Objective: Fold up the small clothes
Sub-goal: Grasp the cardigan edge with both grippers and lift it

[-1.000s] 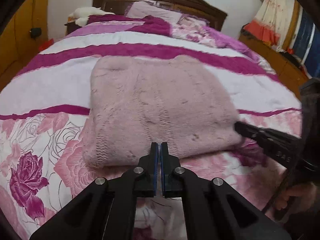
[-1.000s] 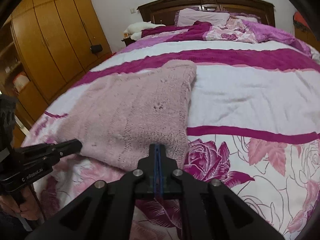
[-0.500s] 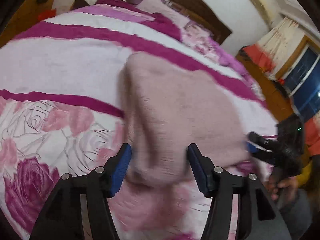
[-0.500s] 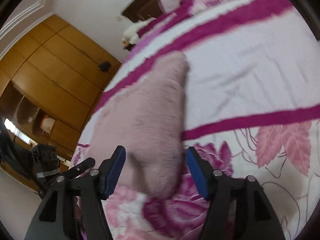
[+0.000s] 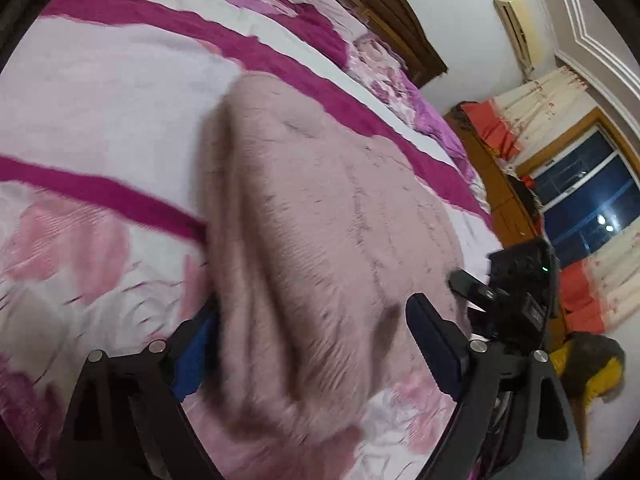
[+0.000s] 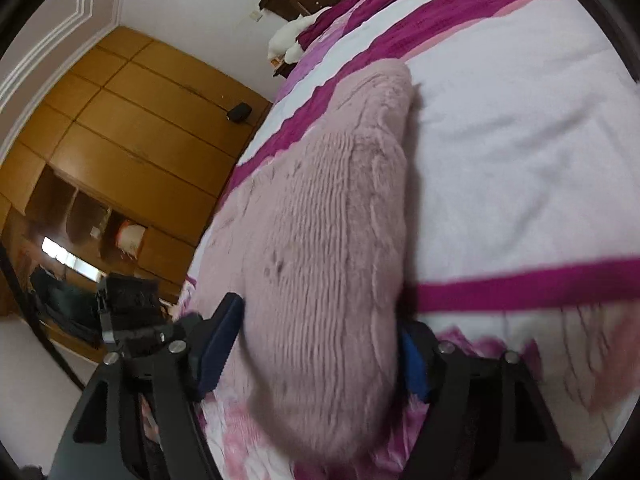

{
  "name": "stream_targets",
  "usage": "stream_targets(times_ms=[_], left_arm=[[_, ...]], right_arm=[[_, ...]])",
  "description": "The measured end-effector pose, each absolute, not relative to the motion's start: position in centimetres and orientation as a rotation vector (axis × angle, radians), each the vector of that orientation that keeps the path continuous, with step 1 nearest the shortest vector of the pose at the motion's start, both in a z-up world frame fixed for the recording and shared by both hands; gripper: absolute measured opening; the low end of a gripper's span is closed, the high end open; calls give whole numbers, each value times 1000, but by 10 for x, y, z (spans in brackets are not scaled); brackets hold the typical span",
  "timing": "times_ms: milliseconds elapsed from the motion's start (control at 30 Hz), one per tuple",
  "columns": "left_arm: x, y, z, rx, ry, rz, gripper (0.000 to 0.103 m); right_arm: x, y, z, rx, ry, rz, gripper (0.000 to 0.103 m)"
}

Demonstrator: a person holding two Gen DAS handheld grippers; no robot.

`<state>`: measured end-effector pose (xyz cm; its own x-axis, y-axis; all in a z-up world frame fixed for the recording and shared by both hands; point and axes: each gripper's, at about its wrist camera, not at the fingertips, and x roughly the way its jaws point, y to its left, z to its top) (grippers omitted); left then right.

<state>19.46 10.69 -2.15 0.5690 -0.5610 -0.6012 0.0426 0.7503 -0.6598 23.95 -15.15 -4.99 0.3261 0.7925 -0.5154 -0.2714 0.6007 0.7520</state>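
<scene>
The pink knit sweater point(image 5: 320, 240) lies folded on the bed cover point(image 5: 100, 112), which is white w/ dark pink stripes & big rose prints. In the left wrist view the left gripper point(image 5: 312, 344) is at 6 o'clock, jaws opening wide, w/ the near left corner of the sweater poking in between them. The blue pad on the 7 o'clock side is partly hidden behind the knit, so can't tell if it touches; the pad on the 4 o'clock side stands clear of the cloth. Nothing looks pinched. The near edge is blurry, so the layers are hard to count. At 3–4 o'clock in that view the right gripper point(image 5: 516, 292) shows as a black block, its tips hidden by the sweater. In the right wrist view the right gripper point(image 6: 320, 344) is also at 6 o'clock, jaws opening, w/ the near right corner of the sweater bulging between them. Its pad at 5 o'clock is mostly covered by knit; the pad at 7 o'clock sits just beside the cloth. At 8 o'clock there the left gripper's body shows, cut off by the near finger. The wardrobe point(image 6: 120, 128) fills 9–10 o'clock. The headboard point(image 5: 400, 28) is at 1 o'clock in the left view, cut by the frame edge.
</scene>
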Motion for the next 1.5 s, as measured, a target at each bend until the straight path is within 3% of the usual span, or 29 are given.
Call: stream_targets(times_ms=[400, 767, 800, 900, 1133, 1500], left_arm=[[194, 93, -25, -750, 922, -456, 68], [221, 97, -30, -812, 924, -452, 67], [217, 97, -31, -806, 926, -452, 65], [209, 98, -32, -776, 937, -378, 43], [210, 107, -39, -842, 939, -388, 20], [205, 108, -23, -851, 927, -402, 12]], right_arm=[[218, -145, -55, 655, 1099, 804, 71], [231, -141, -59, 655, 1044, 789, 69], [230, -141, -60, 654, 1045, 783, 65], [229, -143, -62, 638, 1056, 756, 54], [227, -143, -61, 600, 1039, 736, 48], [221, -144, -39, 630, 1042, 735, 38]])
